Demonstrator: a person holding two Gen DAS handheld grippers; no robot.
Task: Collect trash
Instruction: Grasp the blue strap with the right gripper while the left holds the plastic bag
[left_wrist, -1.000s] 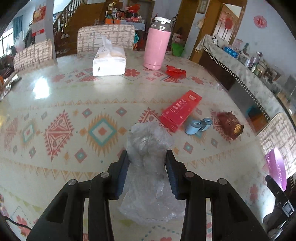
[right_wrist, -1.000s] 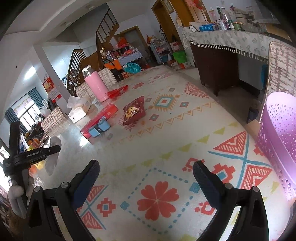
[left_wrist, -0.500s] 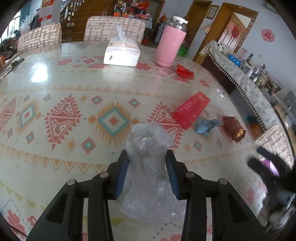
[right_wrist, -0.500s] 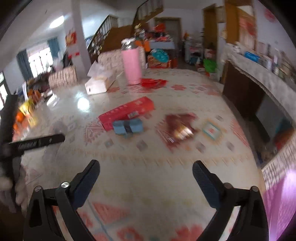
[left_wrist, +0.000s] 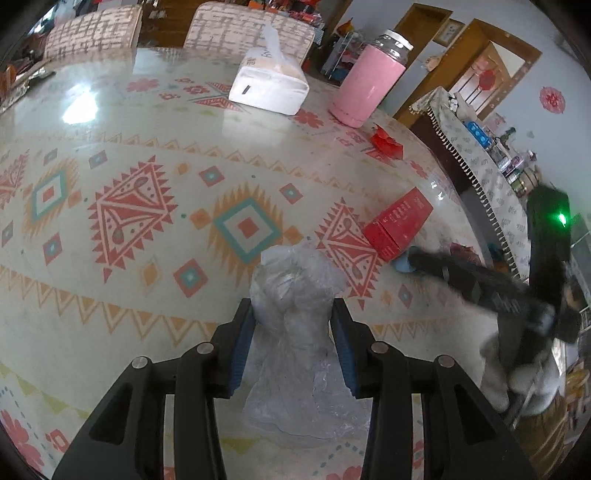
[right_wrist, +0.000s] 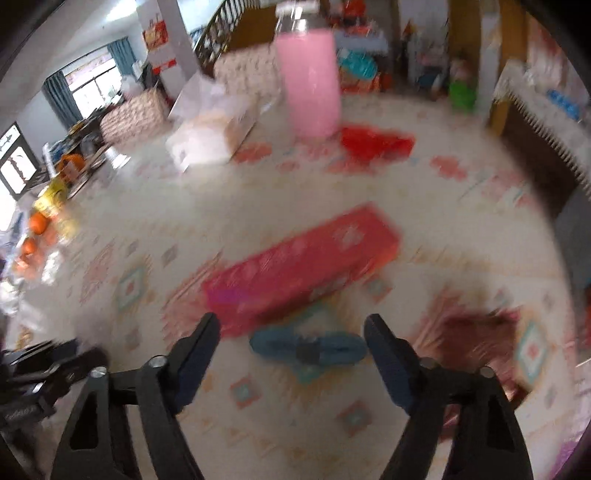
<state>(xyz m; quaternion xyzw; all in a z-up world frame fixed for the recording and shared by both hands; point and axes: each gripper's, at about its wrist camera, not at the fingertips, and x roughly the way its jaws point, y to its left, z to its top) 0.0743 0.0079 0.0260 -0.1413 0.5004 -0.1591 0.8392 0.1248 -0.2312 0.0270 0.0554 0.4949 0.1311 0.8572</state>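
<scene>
On a dining table (left_wrist: 110, 155) covered in a patterned cloth, the left gripper (left_wrist: 293, 332) is clamped on a crumpled clear plastic bag (left_wrist: 295, 295), its blue-lined fingers pressing both sides while the loose lower part of the bag drapes onto the cloth. Farther along lie a white tissue box (left_wrist: 267, 86), a pink bottle (left_wrist: 369, 85), a scrap of red wrapper (left_wrist: 388, 142) and a long red box (left_wrist: 400, 223). At the right, the right gripper (right_wrist: 291, 338) hangs with its jaws spread wide and nothing between them, aimed at a small blue object (right_wrist: 308, 349) lying just in front of the red box, with a dark reddish-brown wrapper (right_wrist: 476, 332) beside it. That view is heavily blurred, and what the blue object is cannot be told. The risks, judged from here: the thin bag could slide out of the left grip, since only a bunched fold is pinched; and the right fingers, closing at speed, could nudge the red box or push the blue object away instead of catching it.
</scene>
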